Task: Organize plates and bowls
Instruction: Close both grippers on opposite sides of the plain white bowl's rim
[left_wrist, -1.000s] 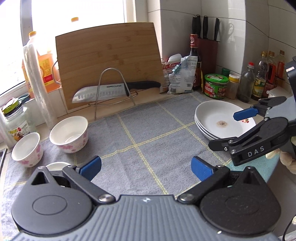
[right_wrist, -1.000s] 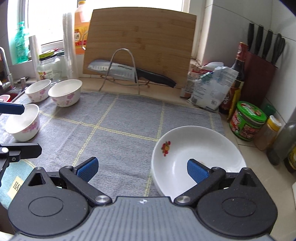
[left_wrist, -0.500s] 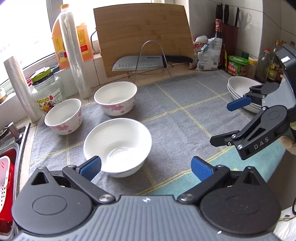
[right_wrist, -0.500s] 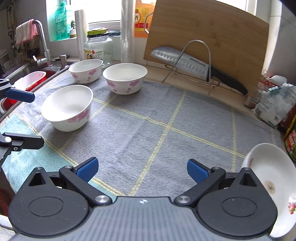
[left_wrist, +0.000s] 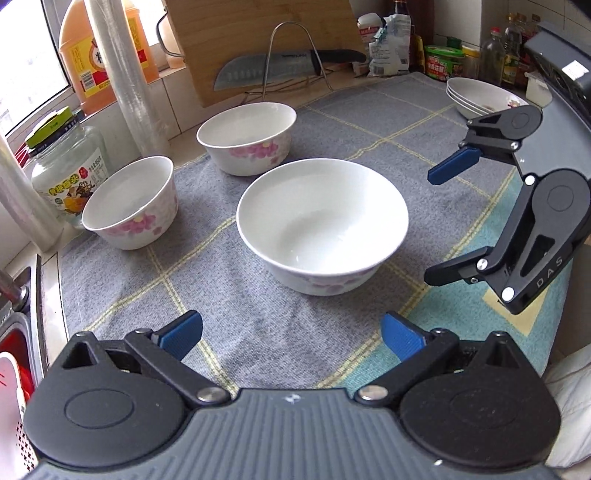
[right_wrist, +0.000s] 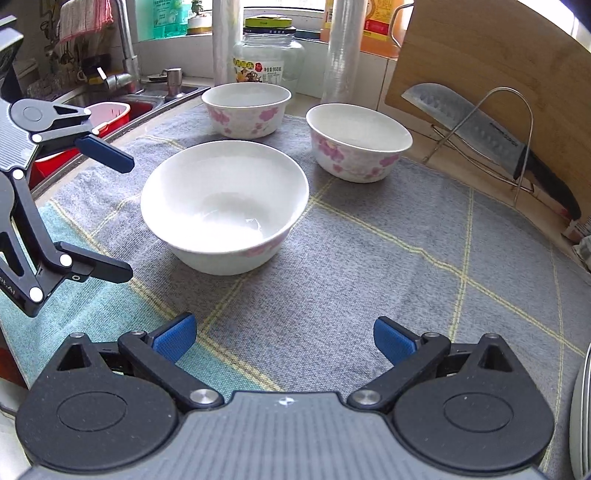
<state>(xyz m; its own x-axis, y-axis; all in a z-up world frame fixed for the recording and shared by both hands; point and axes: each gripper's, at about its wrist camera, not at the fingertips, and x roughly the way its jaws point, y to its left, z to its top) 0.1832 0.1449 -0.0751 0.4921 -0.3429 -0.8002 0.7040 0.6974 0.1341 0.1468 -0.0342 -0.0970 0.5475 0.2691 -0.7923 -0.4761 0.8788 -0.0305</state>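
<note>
Three white bowls with pink flowers stand on a grey mat (left_wrist: 332, 122). The widest bowl (left_wrist: 322, 223) (right_wrist: 224, 205) is nearest. Two smaller bowls sit behind it: one (left_wrist: 246, 136) (right_wrist: 357, 142) by the cutting board, one (left_wrist: 130, 201) (right_wrist: 246, 108) by the glass jar. A stack of white plates (left_wrist: 480, 95) rests at the mat's far right. My left gripper (left_wrist: 291, 334) (right_wrist: 107, 212) is open, empty, just short of the wide bowl. My right gripper (right_wrist: 283, 338) (left_wrist: 448, 225) is open and empty too, to the right of that bowl.
A wooden cutting board (right_wrist: 498, 66) leans on the wall, a knife (right_wrist: 480, 129) on a wire rack before it. A glass jar (left_wrist: 64, 166), plastic wrap rolls (left_wrist: 125, 74) and an oil bottle line the window ledge. The sink (right_wrist: 122, 99) with a red basin lies left. Bottles and jars (left_wrist: 443, 61) crowd the right.
Both grippers swung left from the plate stack toward the bowls and drew closer to the wide bowl. Both stayed open. The plates slid to the view's edge.
</note>
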